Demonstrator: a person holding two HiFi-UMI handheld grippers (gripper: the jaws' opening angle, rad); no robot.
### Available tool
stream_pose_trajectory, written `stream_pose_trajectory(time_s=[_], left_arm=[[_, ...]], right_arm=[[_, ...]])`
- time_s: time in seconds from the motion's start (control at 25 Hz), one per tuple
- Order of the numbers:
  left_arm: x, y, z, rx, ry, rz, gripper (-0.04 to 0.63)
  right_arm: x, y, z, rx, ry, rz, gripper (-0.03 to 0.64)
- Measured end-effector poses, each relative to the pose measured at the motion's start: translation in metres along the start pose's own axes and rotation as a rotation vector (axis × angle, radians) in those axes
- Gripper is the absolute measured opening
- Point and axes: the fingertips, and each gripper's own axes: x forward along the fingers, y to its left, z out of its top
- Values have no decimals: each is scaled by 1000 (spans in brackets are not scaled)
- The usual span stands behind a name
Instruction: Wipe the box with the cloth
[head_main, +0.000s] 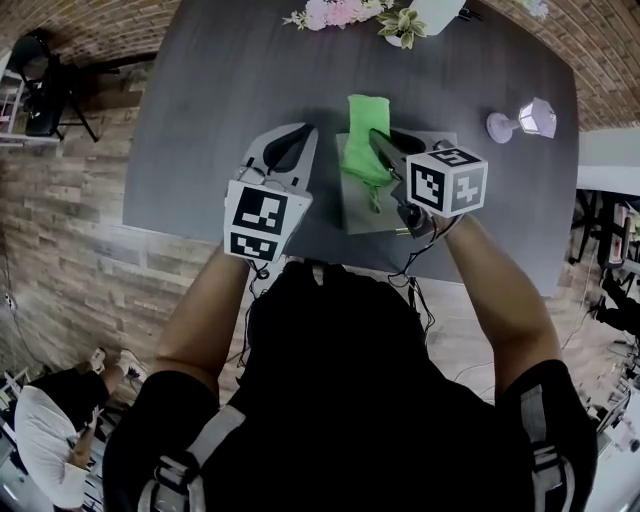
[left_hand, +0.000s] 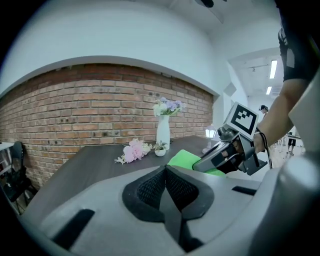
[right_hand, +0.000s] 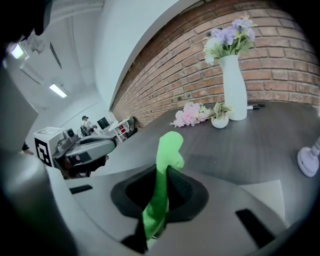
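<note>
A flat grey box (head_main: 362, 212) lies on the dark table (head_main: 220, 110), near its front edge. Over the box hangs a bright green cloth (head_main: 365, 140), pinched in my right gripper (head_main: 377, 140). In the right gripper view the cloth (right_hand: 167, 150) sticks up from between that gripper's (right_hand: 165, 174) shut jaws. My left gripper (head_main: 300, 135) hovers just left of the box, above the table. Its jaws (left_hand: 166, 171) meet with nothing between them. From the left gripper view the cloth (left_hand: 186, 159) shows beside the right gripper (left_hand: 222, 155).
At the table's far edge stand a white vase of flowers (right_hand: 234, 87), a pink bouquet (head_main: 335, 12) and a small potted plant (head_main: 402, 25). A small lamp (head_main: 525, 118) sits right of the box. A person (head_main: 50, 435) crouches on the floor at lower left.
</note>
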Motion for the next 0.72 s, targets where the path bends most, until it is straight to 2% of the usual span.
stream_pose_trajectory(time_s=[0.72], left_arm=[[38,-60,11,20,4,-75,9]], right_arm=[[-63,-95,-11,48,-35,-157,38]])
